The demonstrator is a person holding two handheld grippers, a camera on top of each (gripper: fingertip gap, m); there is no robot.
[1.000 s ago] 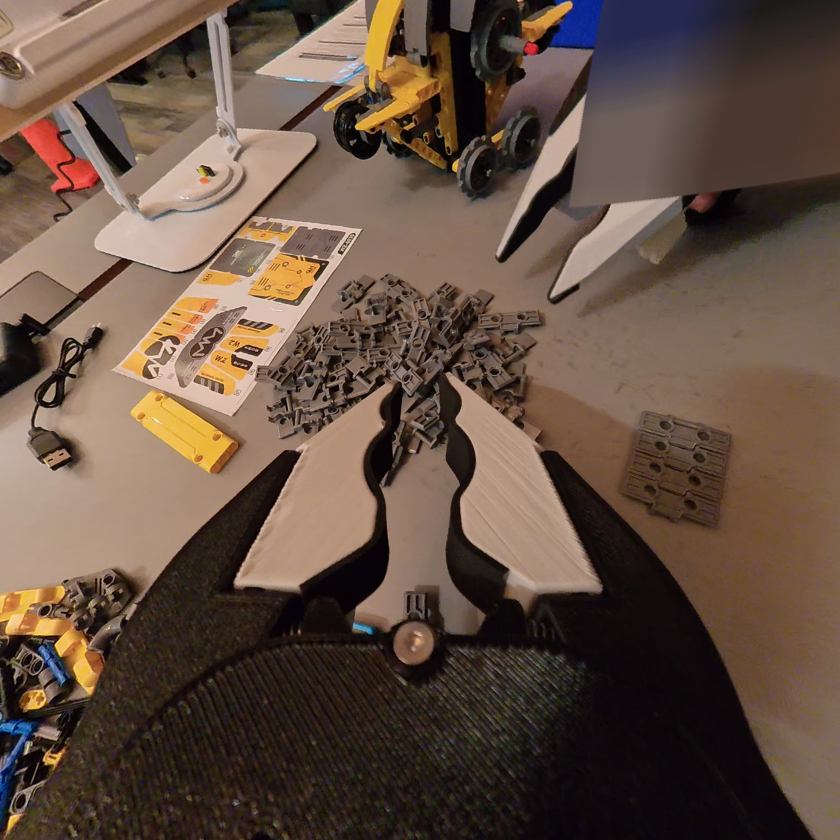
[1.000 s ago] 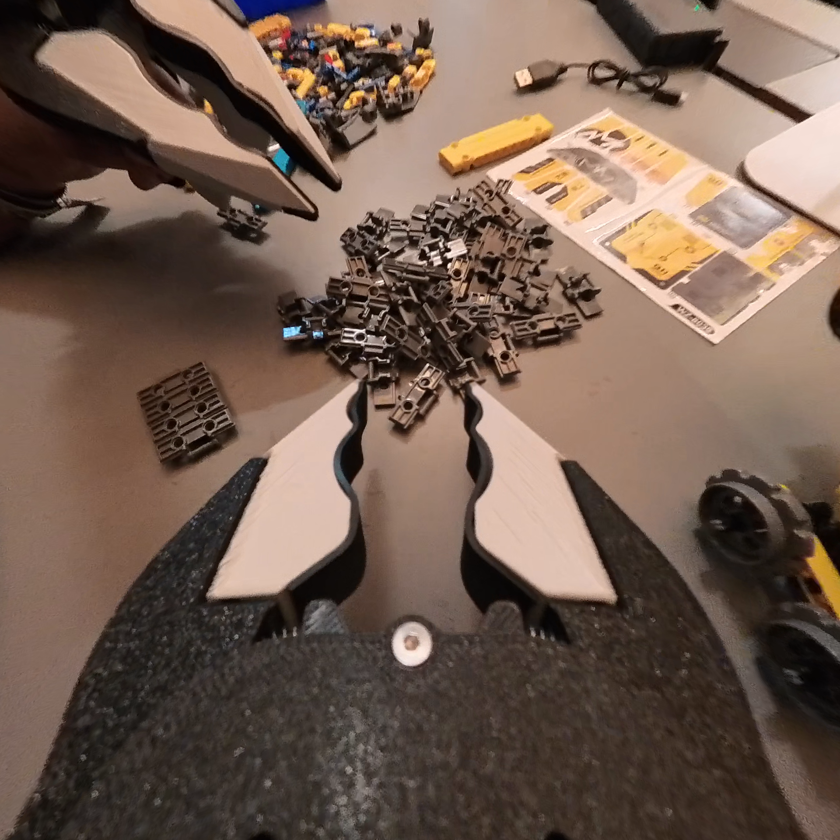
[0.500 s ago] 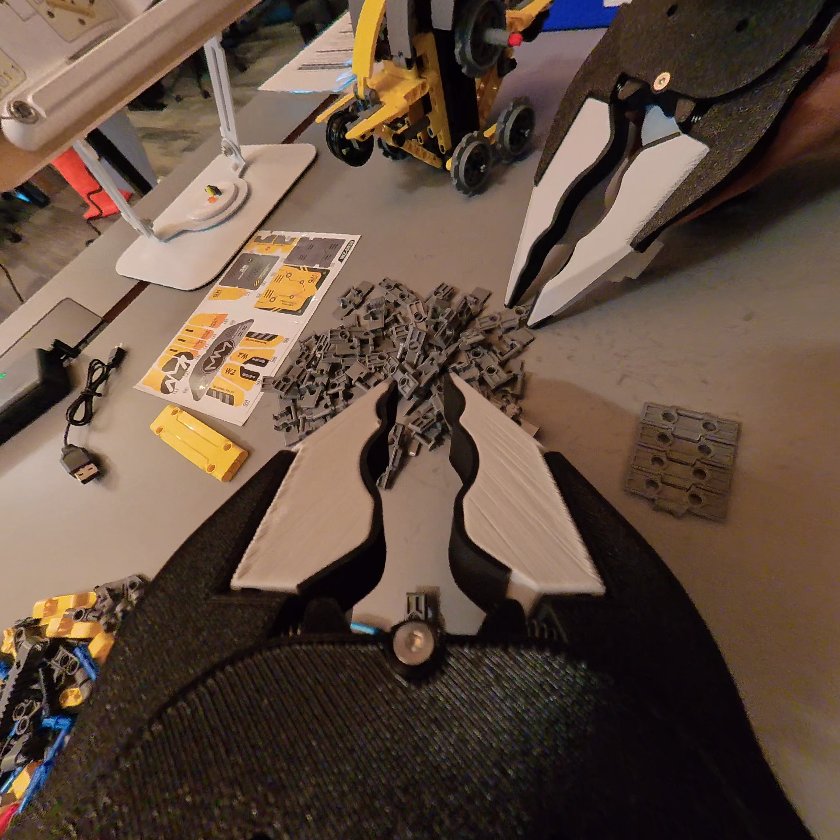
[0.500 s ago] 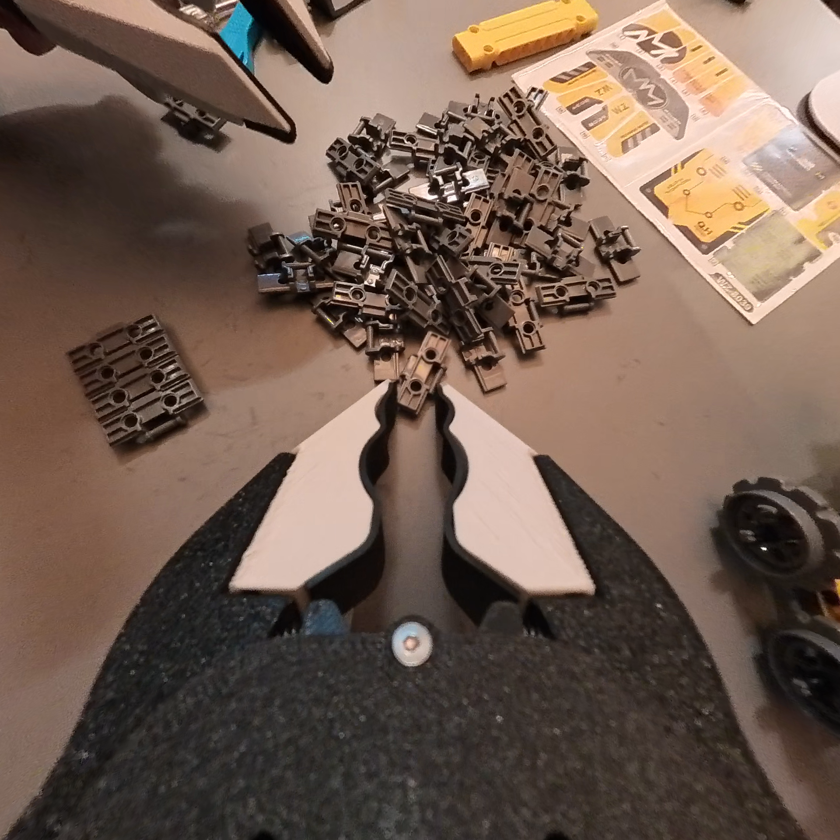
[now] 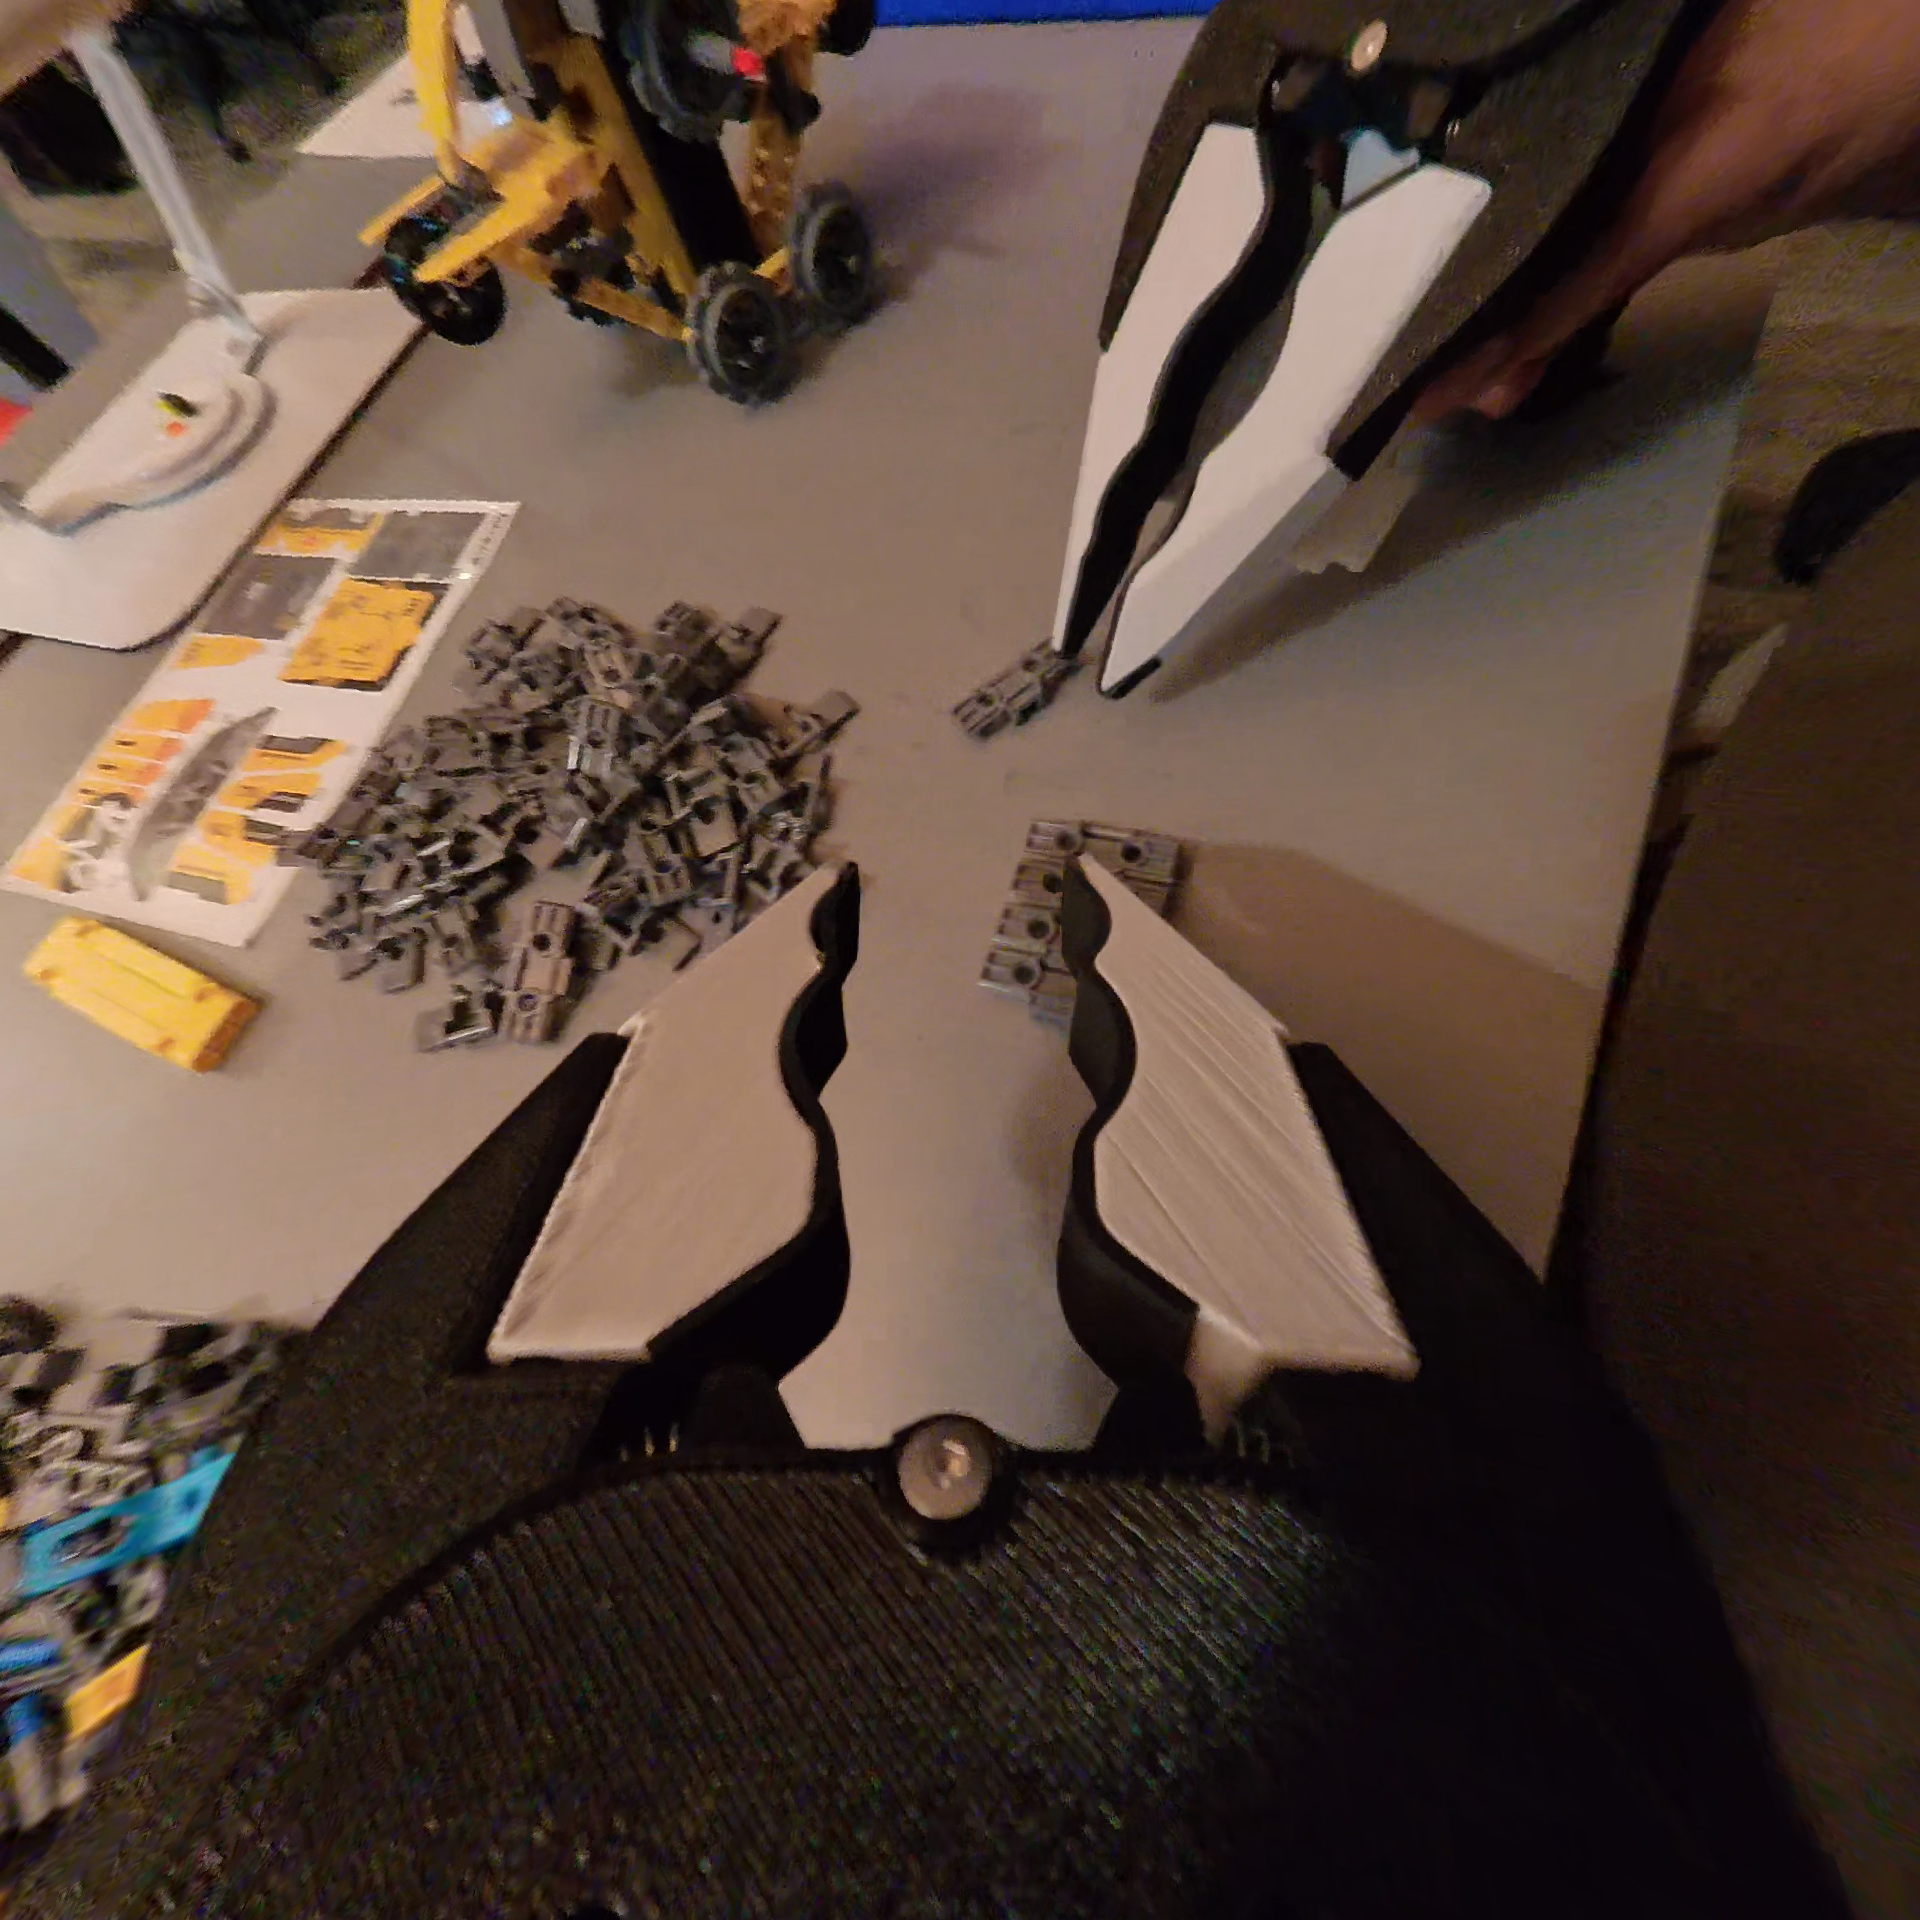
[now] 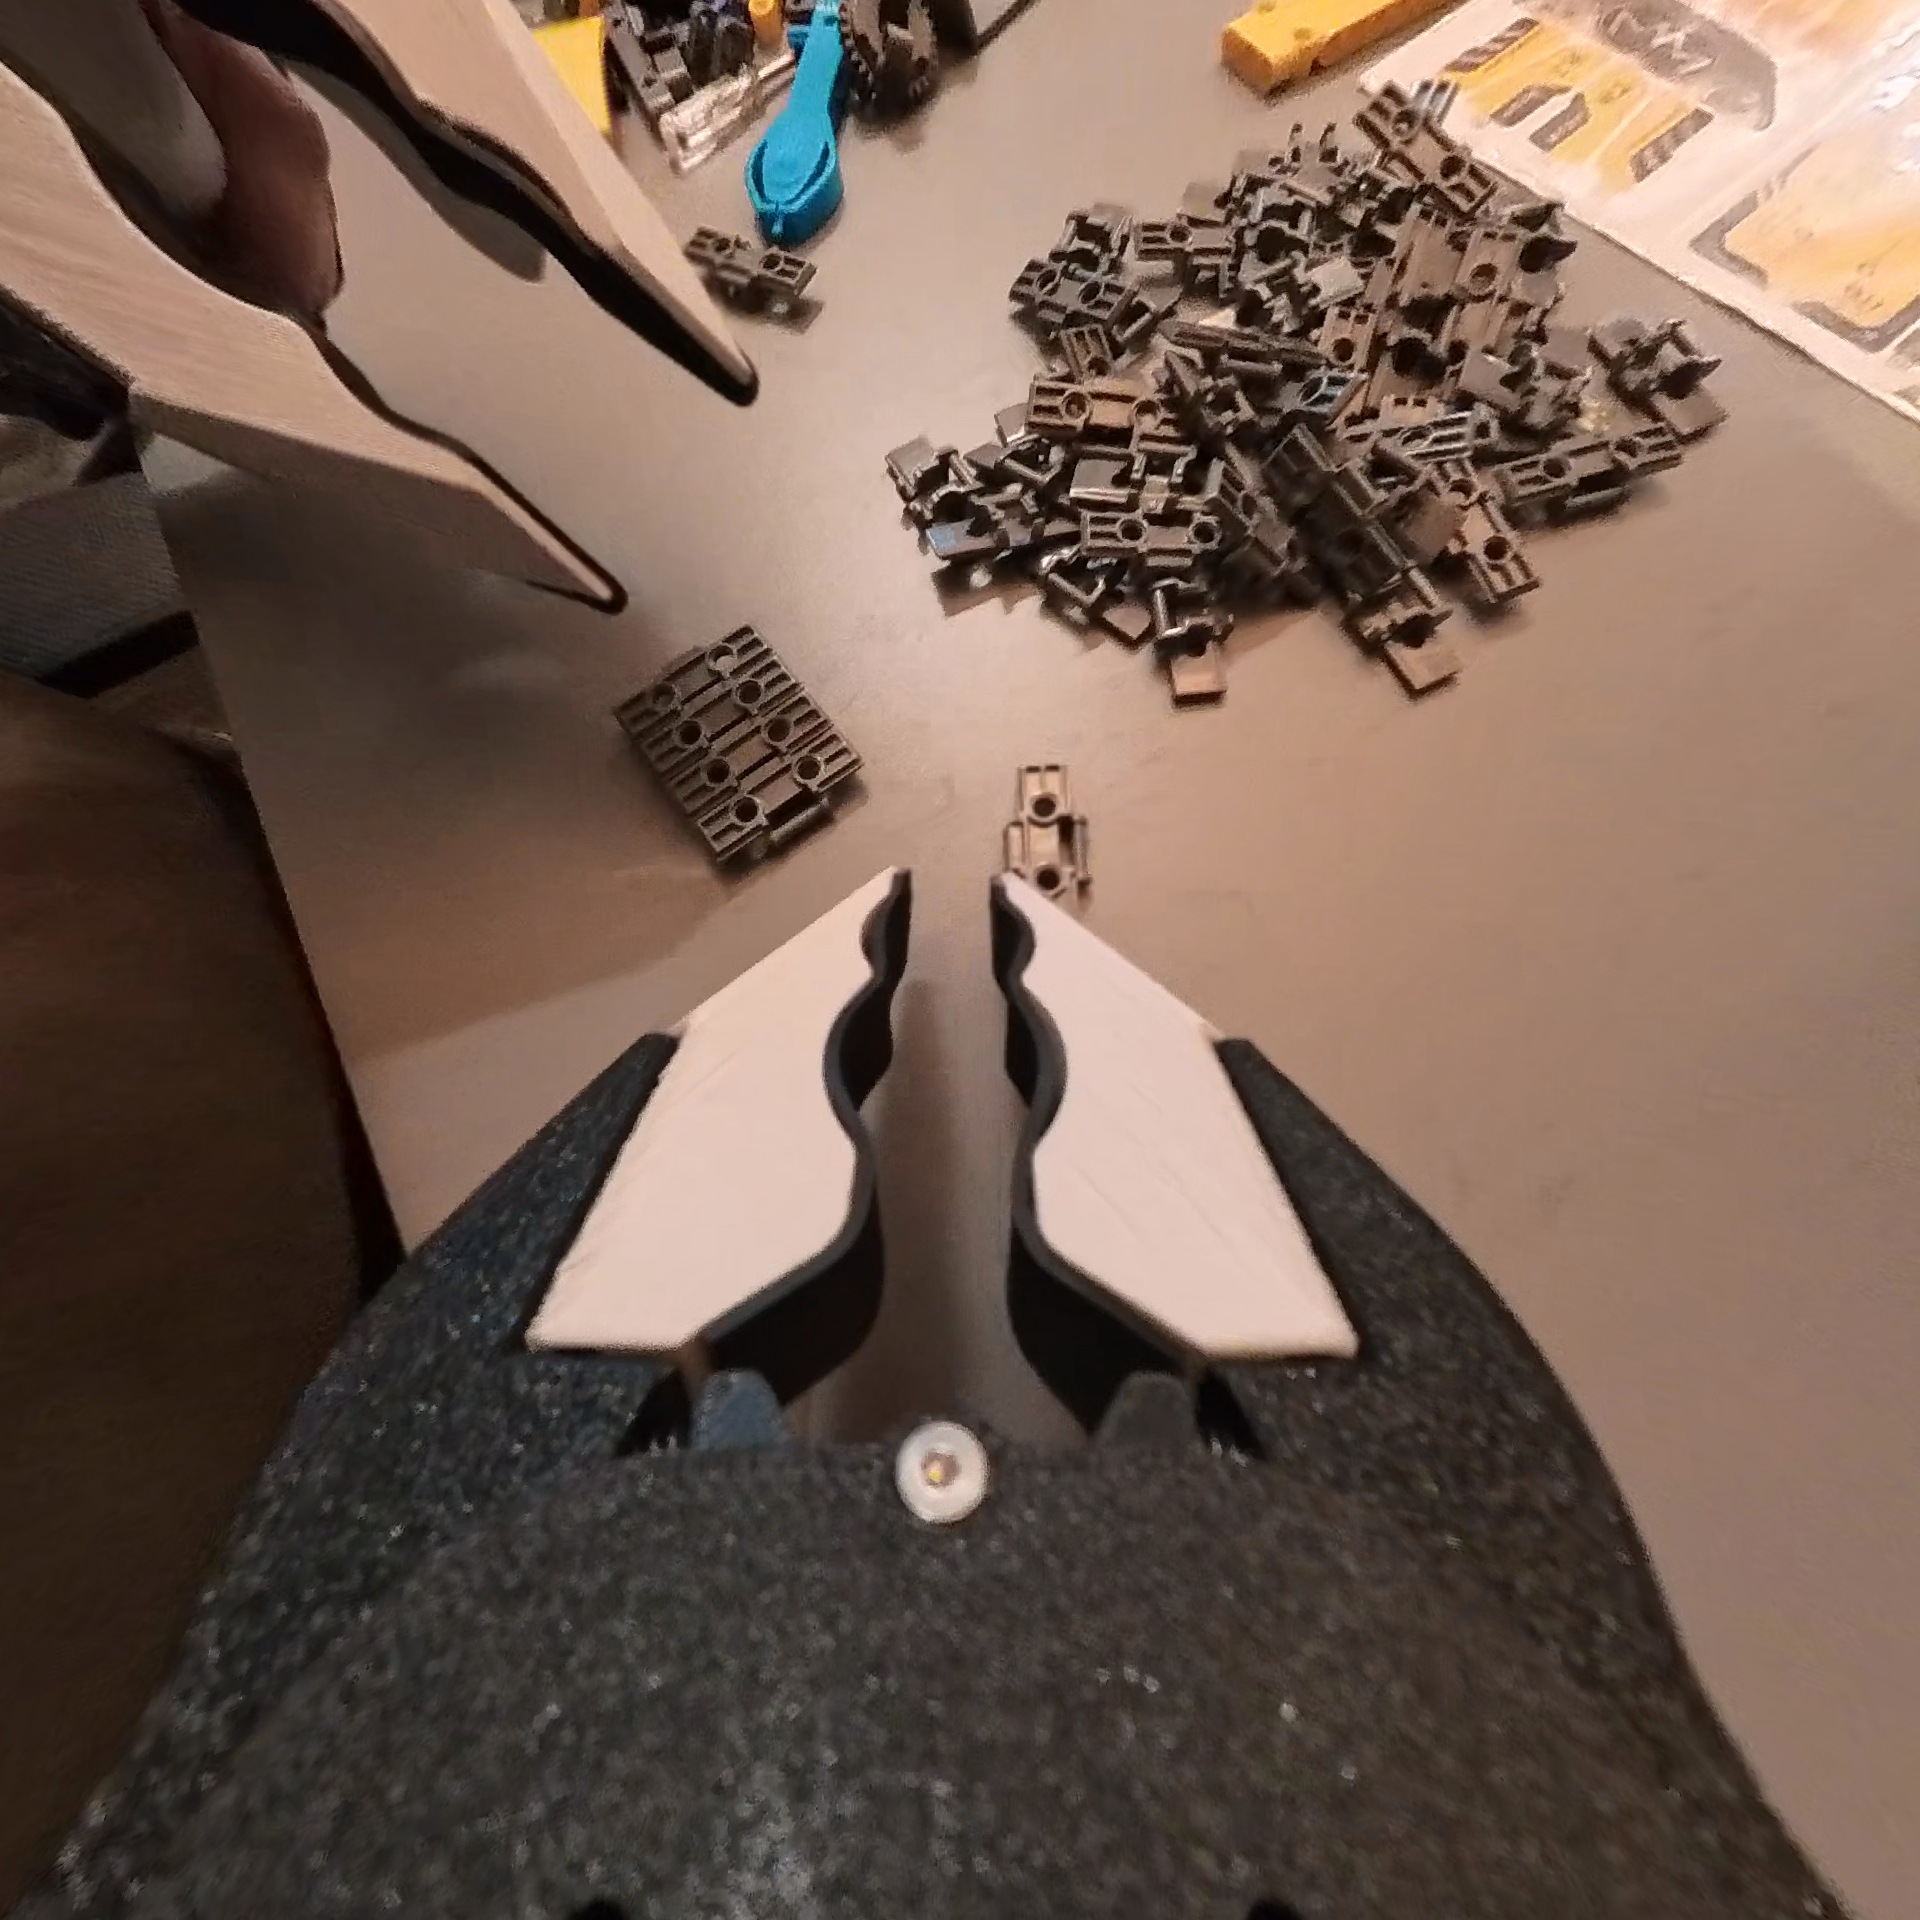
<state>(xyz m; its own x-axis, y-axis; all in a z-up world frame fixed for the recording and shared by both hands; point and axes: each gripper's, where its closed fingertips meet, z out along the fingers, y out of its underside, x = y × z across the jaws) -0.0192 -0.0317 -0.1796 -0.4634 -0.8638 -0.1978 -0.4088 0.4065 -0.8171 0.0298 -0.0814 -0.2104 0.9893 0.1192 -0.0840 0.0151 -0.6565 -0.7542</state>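
Observation:
A pile of loose grey track links (image 5: 582, 790) lies on the grey table, also in the right wrist view (image 6: 1299, 447). A flat panel of joined links (image 5: 1117, 857) lies right of it, partly under my left gripper's right finger; it also shows in the right wrist view (image 6: 738, 743). My left gripper (image 5: 961, 873) is open and empty, just above the table beside that panel. My right gripper (image 6: 951, 881) is narrowly open and empty. A single link (image 6: 1044, 831) lies on the table just past its right fingertip, apart from the pile; it also shows in the left wrist view (image 5: 1013, 691).
A yellow and black model vehicle (image 5: 644, 197) stands at the back. A sticker sheet (image 5: 260, 707), a yellow beam (image 5: 135, 992) and a white lamp base (image 5: 135, 499) lie left. Mixed parts (image 5: 83, 1475) and a blue tool (image 6: 795, 177) lie near. The table edge (image 5: 1621, 935) runs right. The left gripper's tips are roughly 8 cm from the right gripper's. The yellow beam (image 5: 135, 992) lies around 25 cm away from my left fingertips.
My right gripper drew back from the pile and a single link now lies clear of it. My left gripper swung right off the pile to the joined panel and opened wider.

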